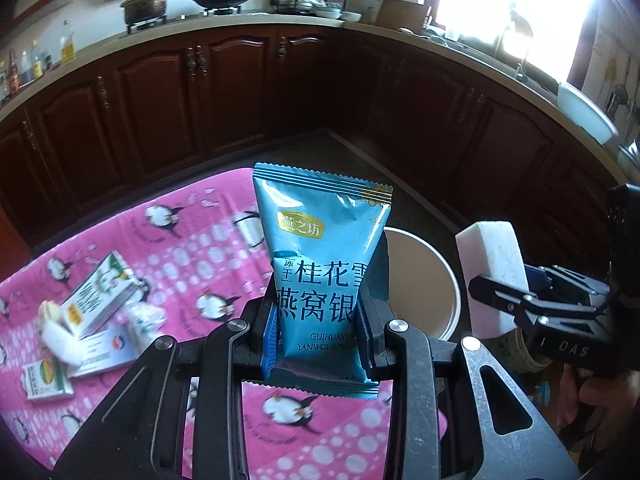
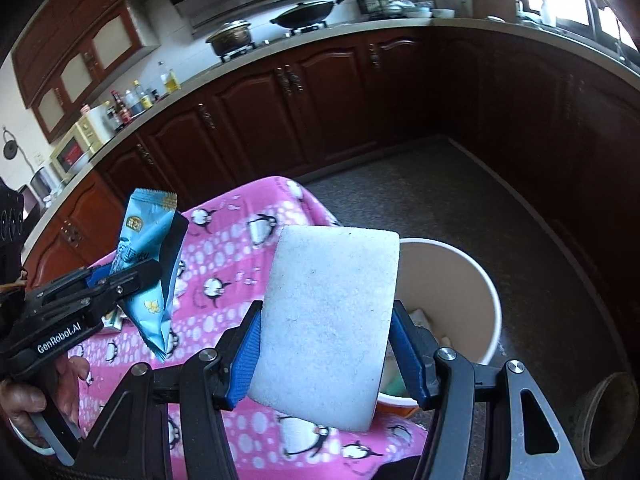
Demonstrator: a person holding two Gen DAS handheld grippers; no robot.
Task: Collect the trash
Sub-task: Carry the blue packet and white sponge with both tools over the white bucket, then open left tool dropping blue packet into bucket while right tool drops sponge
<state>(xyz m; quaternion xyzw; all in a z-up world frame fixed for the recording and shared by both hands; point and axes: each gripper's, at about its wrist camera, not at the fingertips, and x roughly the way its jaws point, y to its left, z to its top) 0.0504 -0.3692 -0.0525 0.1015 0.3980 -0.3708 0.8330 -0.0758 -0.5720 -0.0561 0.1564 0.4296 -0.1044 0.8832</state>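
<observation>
My left gripper (image 1: pixel 316 320) is shut on a blue snack packet (image 1: pixel 320 256) that stands upright between its pads, above the pink penguin-print tablecloth (image 1: pixel 192 248). My right gripper (image 2: pixel 324 344) is shut on a white sponge block (image 2: pixel 328 312), held over the cloth's edge next to a beige bin (image 2: pixel 472 280) on the floor. Some scraps lie in the bin's bottom. Each gripper shows in the other's view: the left gripper (image 2: pixel 132 280) with its packet (image 2: pixel 146 264) at the left, the right gripper (image 1: pixel 500 300) with the sponge (image 1: pixel 492 264) at the right. The bin (image 1: pixel 424 280) sits just behind the packet.
Several small cartons and a white wrapper (image 1: pixel 92 308) lie on the cloth at the left. Dark wooden cabinets (image 1: pixel 240 92) with a worktop, pots and bottles ring the room. A round brown pot (image 2: pixel 612 420) stands on the floor beside the bin. A person's hand (image 2: pixel 28 404) holds the left handle.
</observation>
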